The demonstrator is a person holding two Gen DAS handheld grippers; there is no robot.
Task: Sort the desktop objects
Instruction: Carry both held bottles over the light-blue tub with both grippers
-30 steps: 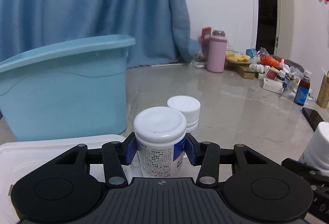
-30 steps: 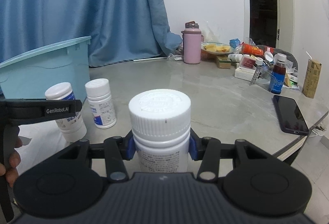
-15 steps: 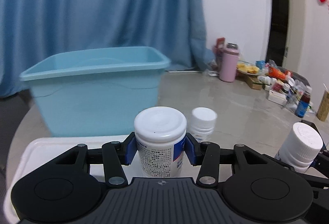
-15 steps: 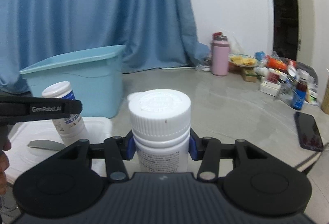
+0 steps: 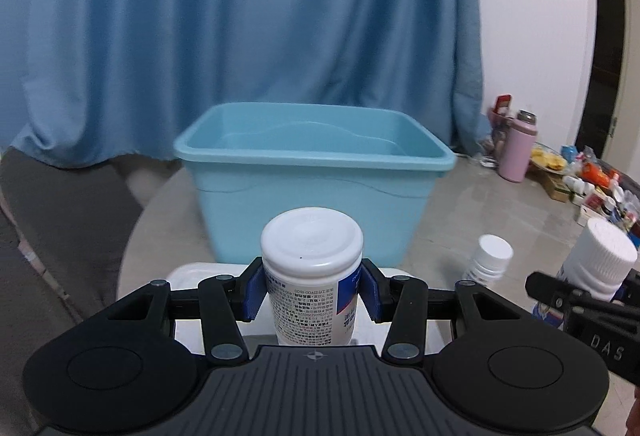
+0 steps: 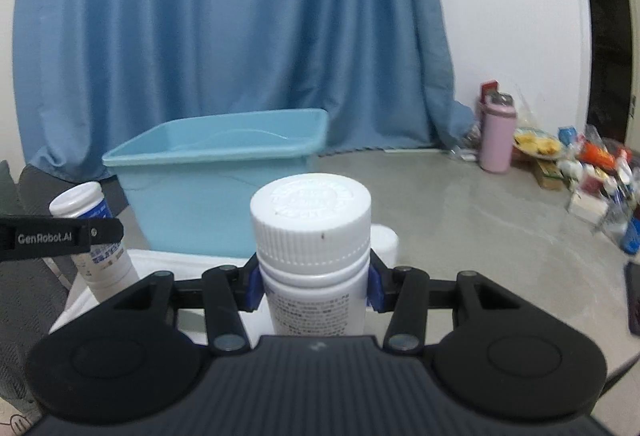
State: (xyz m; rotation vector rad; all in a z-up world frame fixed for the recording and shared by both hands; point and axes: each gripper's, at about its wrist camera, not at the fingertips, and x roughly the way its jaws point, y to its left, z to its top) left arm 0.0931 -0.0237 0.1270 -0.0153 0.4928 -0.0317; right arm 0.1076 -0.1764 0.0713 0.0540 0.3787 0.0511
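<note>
Each hand-held gripper — left (image 5: 312,290), right (image 6: 312,286) — clamps a bottle.

Blue curtain (image 5: 240,35) behind; pink flask (image 6: 497,133) w/ snack clutter (image 6: 592,171) far right, phone (image 6: 633,296) at edge.

"genrobot.ai" stands in white on the black left gripper (image 6: 60,238), seen from the right wrist. "das" stands on the right gripper (image 5: 592,320), seen from the left wrist. the print on both bottle labels is too small to read.
</note>
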